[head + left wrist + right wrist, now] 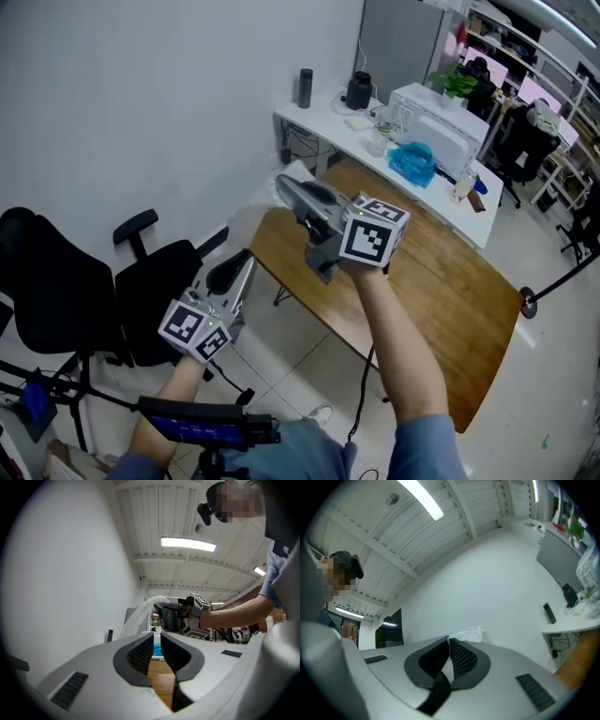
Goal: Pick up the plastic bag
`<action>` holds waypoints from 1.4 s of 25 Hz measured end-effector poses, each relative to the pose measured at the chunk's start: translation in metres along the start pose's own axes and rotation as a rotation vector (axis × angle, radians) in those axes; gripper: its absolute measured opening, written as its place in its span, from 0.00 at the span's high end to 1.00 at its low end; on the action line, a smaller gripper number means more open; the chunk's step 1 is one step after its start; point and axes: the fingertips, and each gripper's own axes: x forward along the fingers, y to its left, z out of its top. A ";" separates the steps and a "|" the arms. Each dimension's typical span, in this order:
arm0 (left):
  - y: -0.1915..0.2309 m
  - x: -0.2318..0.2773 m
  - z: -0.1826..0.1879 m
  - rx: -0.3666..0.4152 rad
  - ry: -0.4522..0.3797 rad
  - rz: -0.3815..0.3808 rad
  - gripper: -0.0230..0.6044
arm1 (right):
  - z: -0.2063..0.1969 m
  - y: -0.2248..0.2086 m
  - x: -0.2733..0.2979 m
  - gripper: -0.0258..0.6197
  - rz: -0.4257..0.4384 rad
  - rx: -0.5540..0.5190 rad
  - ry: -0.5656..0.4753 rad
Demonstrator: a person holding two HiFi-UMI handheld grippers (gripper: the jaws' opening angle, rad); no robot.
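Bag (265, 204) pinched in right gripper (291, 187), high in the air over the near corner of wooden surface (450, 291). Looks clear and crumpled, trails down and left from the jaw tips toward the white wall, touches nothing else.

In right gripper view, bag (471, 633) a small pale puff just past the tips of right gripper (449, 641). Jaws pressed together there, with a film of plastic caught between the pads. In left gripper view, bag (137, 615) a pale band streaming down and left from right gripper (164, 605).

Left gripper (246, 267) lower and nearer the person, off the edge of wooden surface, pointing up toward the bag but well apart from it. In its own view, left gripper (156, 639) with jaws a narrow slit apart and nothing between them (only wood and something blue far behind show through the gap).

Beyond wooden surface, against the wall: white surface (323, 117) carrying a black cylinder (305, 87), a dark jug (359, 91) and a blue heap (412, 161). Black chair (155, 286) on the floor at the left, just beside left gripper in head view.
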 end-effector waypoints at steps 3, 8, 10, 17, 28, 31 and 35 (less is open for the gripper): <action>-0.039 0.032 -0.015 -0.004 0.028 -0.063 0.87 | 0.022 -0.014 -0.060 0.96 -0.034 -0.050 -0.028; -0.101 0.076 -0.030 -0.016 0.064 -0.155 0.87 | 0.039 -0.040 -0.168 0.96 -0.153 -0.042 -0.077; -0.123 0.090 -0.037 -0.018 0.075 -0.189 0.87 | 0.038 -0.047 -0.210 0.96 -0.208 -0.053 -0.091; -0.186 0.124 -0.071 -0.034 0.133 -0.273 0.87 | 0.012 -0.063 -0.323 0.96 -0.333 -0.040 -0.060; -0.262 0.159 -0.095 -0.031 0.186 -0.395 0.87 | -0.020 -0.062 -0.445 0.96 -0.480 0.046 -0.072; -0.274 0.167 -0.100 -0.039 0.196 -0.437 0.87 | -0.026 -0.061 -0.468 0.96 -0.529 0.062 -0.079; -0.285 0.179 -0.110 -0.057 0.211 -0.499 0.87 | -0.039 -0.063 -0.494 0.96 -0.594 0.087 -0.064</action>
